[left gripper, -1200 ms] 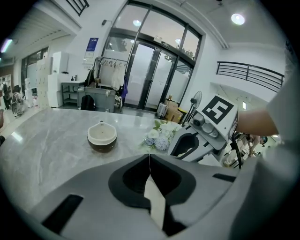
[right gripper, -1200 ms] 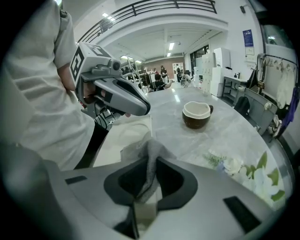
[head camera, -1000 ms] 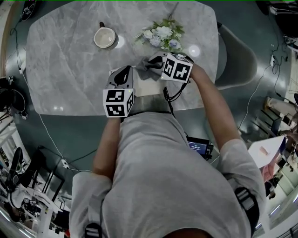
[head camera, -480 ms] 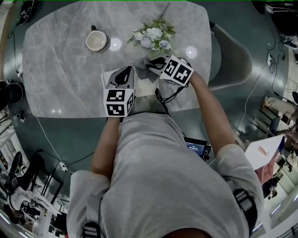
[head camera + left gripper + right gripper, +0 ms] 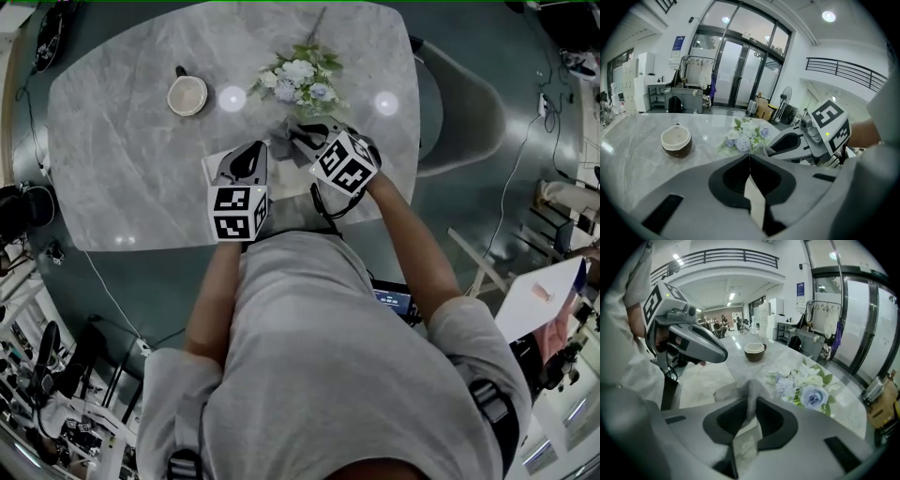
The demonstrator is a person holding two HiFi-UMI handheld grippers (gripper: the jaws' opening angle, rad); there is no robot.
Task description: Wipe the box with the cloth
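We see a grey marble counter (image 5: pixel 122 141) carrying a flat pale box (image 5: pixel 708 380) at its near edge. Just beyond the box lies a bunch of flowers (image 5: pixel 298 77). Our left tongs (image 5: pixel 749 157) are clenched on the box's left edge, a thin pale panel pinched between them. Our right tongs (image 5: pixel 752 401) grasp a grey cloth (image 5: pixel 751 389), bunched at the box's far right part, near the flowers. A cup (image 5: pixel 187 94) stands well beyond the box, to its left.
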